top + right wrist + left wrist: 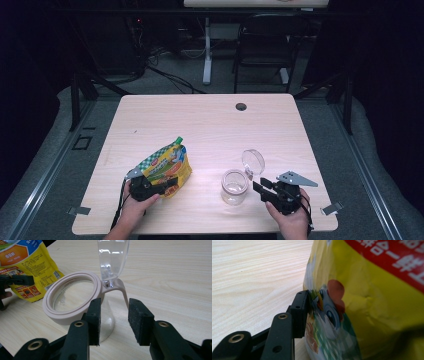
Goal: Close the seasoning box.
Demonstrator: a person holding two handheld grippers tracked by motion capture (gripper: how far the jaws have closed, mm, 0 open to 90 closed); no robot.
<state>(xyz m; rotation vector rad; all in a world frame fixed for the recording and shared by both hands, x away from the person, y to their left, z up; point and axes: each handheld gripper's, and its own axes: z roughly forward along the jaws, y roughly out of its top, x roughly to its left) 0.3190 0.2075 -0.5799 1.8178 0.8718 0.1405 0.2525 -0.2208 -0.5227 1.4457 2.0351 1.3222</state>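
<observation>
Two tongs: left tongs [167, 186] clamp snack pouch [167, 165]; right tongs [257, 187] open beside open-lidded jar [234, 186].

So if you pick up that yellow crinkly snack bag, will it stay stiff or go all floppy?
Probably floppy: the yellow foil snack bag shows dents and creases beside the left gripper, so it likely bends when lifted. It looks puffy, so probably light for its size. The glossy film may slide a little between the pads.

pouch [167, 167] left of jar [234, 186], table [210, 125]
</observation>
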